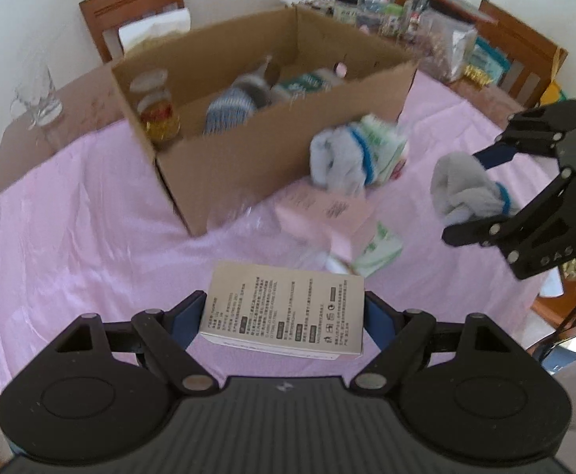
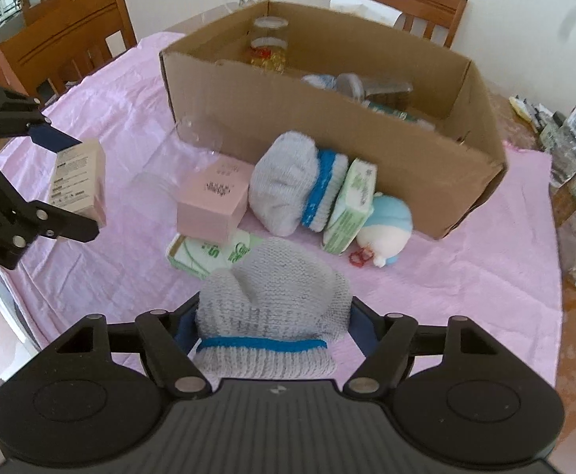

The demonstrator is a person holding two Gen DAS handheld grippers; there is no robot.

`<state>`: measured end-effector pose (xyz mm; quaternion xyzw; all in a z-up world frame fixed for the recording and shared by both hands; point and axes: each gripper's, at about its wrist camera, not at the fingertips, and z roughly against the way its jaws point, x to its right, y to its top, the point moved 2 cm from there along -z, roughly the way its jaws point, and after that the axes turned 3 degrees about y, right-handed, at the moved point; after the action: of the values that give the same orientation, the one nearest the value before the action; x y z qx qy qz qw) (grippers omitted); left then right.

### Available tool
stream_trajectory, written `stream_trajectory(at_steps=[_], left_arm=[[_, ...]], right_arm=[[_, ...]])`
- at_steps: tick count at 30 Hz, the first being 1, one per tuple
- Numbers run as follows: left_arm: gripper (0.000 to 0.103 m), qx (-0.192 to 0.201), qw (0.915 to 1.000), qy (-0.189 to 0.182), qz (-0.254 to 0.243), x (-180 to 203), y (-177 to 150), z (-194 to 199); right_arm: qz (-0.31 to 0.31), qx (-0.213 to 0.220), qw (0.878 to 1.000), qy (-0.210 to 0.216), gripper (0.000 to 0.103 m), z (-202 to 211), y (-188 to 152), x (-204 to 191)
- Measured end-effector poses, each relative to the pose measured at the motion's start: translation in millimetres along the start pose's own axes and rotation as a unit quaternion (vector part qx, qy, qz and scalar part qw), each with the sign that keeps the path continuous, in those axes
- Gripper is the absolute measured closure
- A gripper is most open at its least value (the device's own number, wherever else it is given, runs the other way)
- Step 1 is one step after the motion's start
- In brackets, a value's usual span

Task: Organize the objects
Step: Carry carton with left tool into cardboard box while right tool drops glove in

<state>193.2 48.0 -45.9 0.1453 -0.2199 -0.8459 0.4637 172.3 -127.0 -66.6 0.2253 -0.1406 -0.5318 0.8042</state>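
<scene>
My left gripper [image 1: 284,302] is shut on a pale printed carton [image 1: 288,316], held off the pink cloth; from the right wrist view this gripper [image 2: 72,189] and the carton [image 2: 78,181] hang at the left. My right gripper [image 2: 274,310] is shut on a grey knitted sock with a blue band [image 2: 276,296]; the left wrist view has that gripper [image 1: 481,197] and the sock [image 1: 461,189] at the right. An open cardboard box [image 2: 327,126] stands behind, holding jars and soft items. In front of it lie another grey sock [image 2: 284,185], a pink box [image 2: 212,201], green tissue packs [image 2: 351,205] and a small plush toy [image 2: 386,225].
A clear glass [image 2: 201,130] lies by the box's near left corner. A glass jug [image 1: 39,98] stands on the bare table edge. Bottles and packets [image 1: 386,4] crowd the table's far side. Wooden chairs [image 2: 70,35] ring the table.
</scene>
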Motion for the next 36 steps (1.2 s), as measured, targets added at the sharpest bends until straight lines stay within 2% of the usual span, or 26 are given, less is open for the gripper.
stream_trajectory(at_steps=[9,21,23,24,28,36], left_arm=[[0.020,0.043,0.9991,0.001,0.006,5.5,60.7,16.9],[0.020,0.086,0.9959,0.027,0.014,7.6,141.2,-8.2],[0.016,0.108,0.9933,0.035,0.024,5.0,150.4,-13.3],[0.010,0.109,0.9929,0.036,0.028,3.9,154.1,-17.2],[0.009,0.089,0.9933,0.054,0.051,-0.4,155.7,-28.3],[0.009,0.063,0.9931,0.070,0.069,-9.9,134.6,-28.8]], right_arm=[[0.027,0.026,0.999,0.015,0.025,34.2,26.8,20.5],[0.051,0.074,0.996,0.008,0.025,54.1,76.2,72.9],[0.058,0.080,0.995,0.006,0.025,53.7,83.2,78.1],[0.061,0.083,0.995,0.006,0.025,52.8,87.3,81.4],[0.068,0.089,0.994,0.004,0.025,47.1,99.6,92.1],[0.083,0.084,0.993,0.009,0.025,31.0,120.5,105.5]])
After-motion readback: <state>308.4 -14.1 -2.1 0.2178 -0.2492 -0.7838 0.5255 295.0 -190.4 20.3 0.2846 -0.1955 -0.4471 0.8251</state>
